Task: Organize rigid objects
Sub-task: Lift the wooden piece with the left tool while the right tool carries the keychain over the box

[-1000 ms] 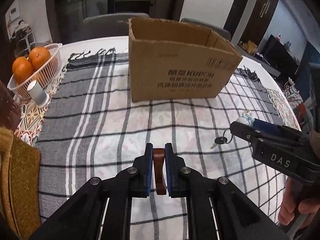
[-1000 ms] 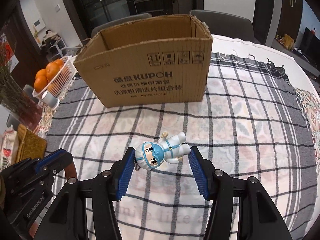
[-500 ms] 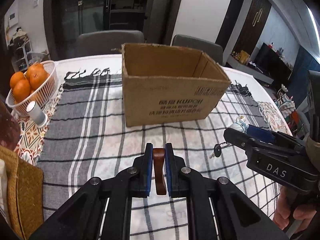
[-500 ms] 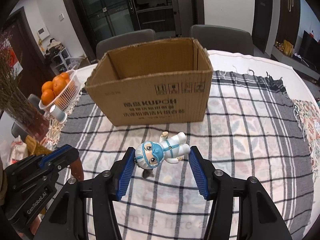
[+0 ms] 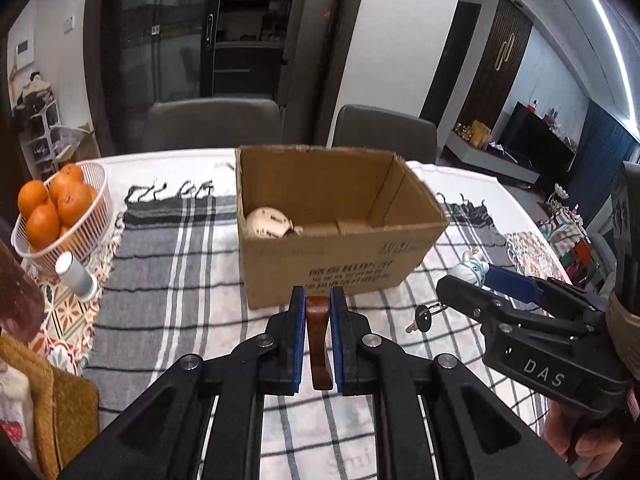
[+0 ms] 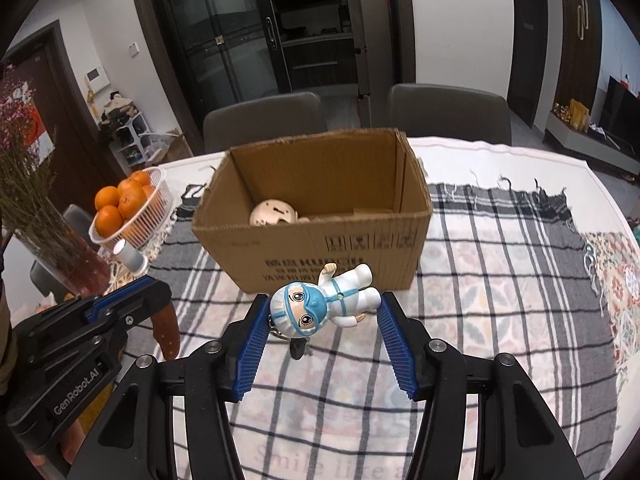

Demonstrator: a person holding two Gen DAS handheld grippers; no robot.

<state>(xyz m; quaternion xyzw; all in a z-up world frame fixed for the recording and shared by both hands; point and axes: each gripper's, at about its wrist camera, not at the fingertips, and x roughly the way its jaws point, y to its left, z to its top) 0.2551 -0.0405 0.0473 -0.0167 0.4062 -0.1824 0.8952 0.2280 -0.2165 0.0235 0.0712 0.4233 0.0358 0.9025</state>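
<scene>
Two grips — my left hand-held gripper point(image 5: 317, 322) clamps a brown wooden piece point(image 5: 319, 344). My right hand-held gripper point(image 6: 325, 322) pinches the figurine keychain point(image 6: 324, 304) before the cardboard box point(image 6: 320, 240).

Even, moderately bright indoor lighting; a ceiling light strip point(image 5: 612, 40) glares at upper right. Fisheye distortion bends and darkens the edges, and focus stays sharp centrally.
</scene>
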